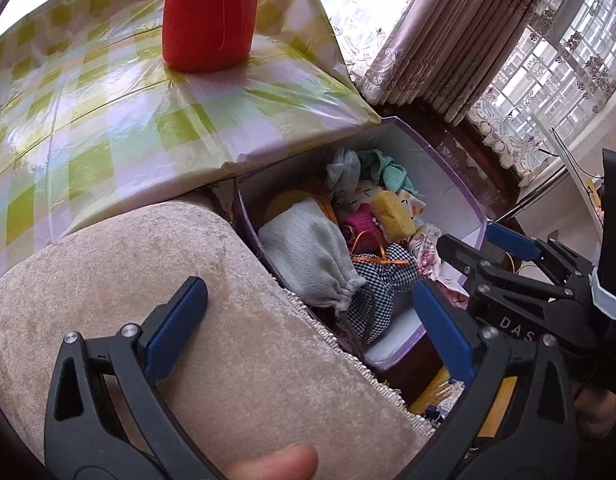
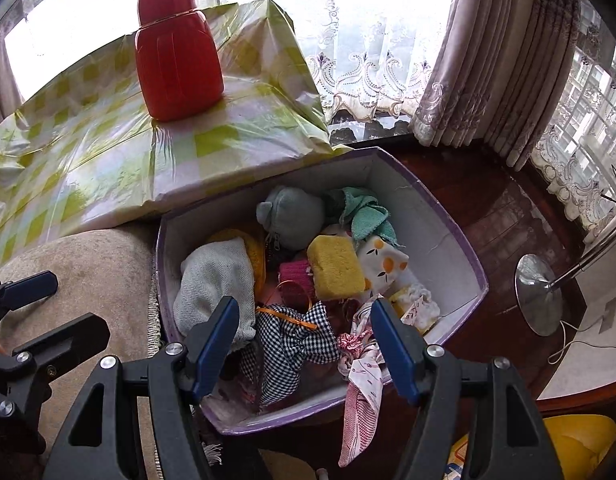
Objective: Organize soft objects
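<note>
Both the left gripper [image 1: 308, 316] and right gripper [image 2: 303, 332] hovered with jaws wide and empty over the box [image 2: 448, 240] of soft things.

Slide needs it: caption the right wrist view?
Open right tool hovers over a purple-rimmed box crammed with soft items, including a yellow sponge.

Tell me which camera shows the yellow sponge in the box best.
The right wrist view: the yellow sponge lies near the middle of the box, top and front faces clear. In the left wrist view the sponge appears smaller, seen from the side amid cloths.
</note>
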`<state>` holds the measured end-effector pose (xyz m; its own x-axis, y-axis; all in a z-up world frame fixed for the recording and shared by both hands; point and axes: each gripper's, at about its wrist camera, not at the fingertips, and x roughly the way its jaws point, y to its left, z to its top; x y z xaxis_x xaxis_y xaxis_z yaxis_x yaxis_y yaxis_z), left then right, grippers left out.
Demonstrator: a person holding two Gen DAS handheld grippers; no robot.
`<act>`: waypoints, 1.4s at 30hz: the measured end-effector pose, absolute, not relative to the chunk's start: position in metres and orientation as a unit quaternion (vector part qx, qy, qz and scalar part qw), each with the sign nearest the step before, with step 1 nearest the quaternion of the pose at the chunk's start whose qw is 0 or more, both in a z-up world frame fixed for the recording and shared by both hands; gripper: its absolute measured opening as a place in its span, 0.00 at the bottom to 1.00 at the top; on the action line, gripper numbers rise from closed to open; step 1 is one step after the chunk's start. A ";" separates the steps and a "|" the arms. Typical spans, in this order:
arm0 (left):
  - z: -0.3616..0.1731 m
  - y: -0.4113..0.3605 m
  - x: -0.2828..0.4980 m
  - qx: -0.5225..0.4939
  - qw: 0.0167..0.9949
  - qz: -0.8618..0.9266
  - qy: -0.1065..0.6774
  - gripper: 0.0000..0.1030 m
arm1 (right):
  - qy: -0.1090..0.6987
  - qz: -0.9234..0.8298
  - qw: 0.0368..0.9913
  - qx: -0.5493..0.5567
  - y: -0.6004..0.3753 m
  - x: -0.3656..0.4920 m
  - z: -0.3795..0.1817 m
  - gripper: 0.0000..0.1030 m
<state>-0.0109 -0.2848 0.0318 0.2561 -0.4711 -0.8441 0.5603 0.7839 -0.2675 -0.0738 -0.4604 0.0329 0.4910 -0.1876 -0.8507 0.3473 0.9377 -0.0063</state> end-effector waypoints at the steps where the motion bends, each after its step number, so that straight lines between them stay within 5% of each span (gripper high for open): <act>1: 0.031 -0.289 -0.010 0.048 0.789 -0.325 0.519 1.00 | 0.480 -0.161 0.858 0.085 -0.464 -0.075 0.033 0.67; 42: 0.019 -0.299 -0.009 0.023 0.773 -0.332 0.541 1.00 | 0.504 -0.170 0.841 0.100 -0.473 -0.079 0.015 0.67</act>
